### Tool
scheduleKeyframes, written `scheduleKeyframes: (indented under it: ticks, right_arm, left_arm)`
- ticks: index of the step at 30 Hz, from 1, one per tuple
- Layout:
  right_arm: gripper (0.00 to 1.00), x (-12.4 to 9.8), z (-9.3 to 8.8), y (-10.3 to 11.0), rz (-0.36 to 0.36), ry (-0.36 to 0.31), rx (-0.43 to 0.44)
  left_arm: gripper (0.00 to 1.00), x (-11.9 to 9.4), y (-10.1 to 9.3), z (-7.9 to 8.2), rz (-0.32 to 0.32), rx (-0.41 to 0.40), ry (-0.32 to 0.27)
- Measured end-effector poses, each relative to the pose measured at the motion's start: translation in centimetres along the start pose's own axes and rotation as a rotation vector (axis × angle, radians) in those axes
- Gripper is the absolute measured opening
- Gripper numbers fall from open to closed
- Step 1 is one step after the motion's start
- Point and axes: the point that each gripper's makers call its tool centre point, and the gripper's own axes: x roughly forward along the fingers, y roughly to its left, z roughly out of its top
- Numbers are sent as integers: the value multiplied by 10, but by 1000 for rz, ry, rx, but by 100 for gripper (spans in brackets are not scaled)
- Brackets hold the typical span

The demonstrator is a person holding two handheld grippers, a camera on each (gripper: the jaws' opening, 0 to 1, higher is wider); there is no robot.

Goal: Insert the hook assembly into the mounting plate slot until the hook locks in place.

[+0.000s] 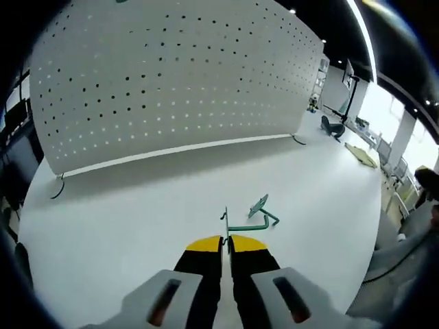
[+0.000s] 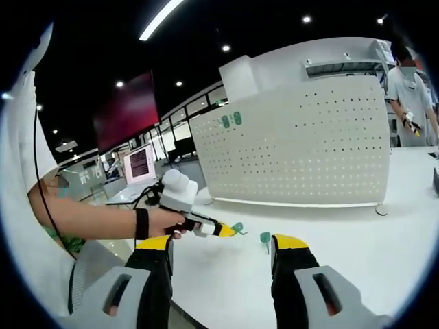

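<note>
White perforated pegboard panel (image 1: 171, 82) stands upright on the white table (image 1: 123, 226). Left gripper (image 1: 226, 244): jaws pinched together on the thin green metal hook assembly (image 1: 252, 218), held just above the table. Right gripper (image 2: 221, 248): jaws wide apart, holding nothing. 2 green hooks (image 2: 231, 120) sit high on the panel.

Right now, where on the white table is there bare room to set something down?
Bare room: the wide strip of white table between the pegboard and the left tongs, and the stretch toward the far right edge. Crowded only at the tongs' tips, where the green hook is.
</note>
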Motion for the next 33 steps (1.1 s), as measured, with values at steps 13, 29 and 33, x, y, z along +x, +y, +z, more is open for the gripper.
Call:
scheduleKeyframes:
  ticks: [13, 29, 33]
  right_arm:
    - [56, 9, 1, 9, 41, 3, 4]
    - [53, 16, 7, 31, 105, -5, 5]
    - [52, 16, 8, 34, 110, -9, 9]
  left_arm:
    - [4, -32, -23, 18, -63, 10, -113]
    - [4, -66, -58, 10, -189, 0, -200]
    - [4, -74, -65, 9, -192, 9, -212]
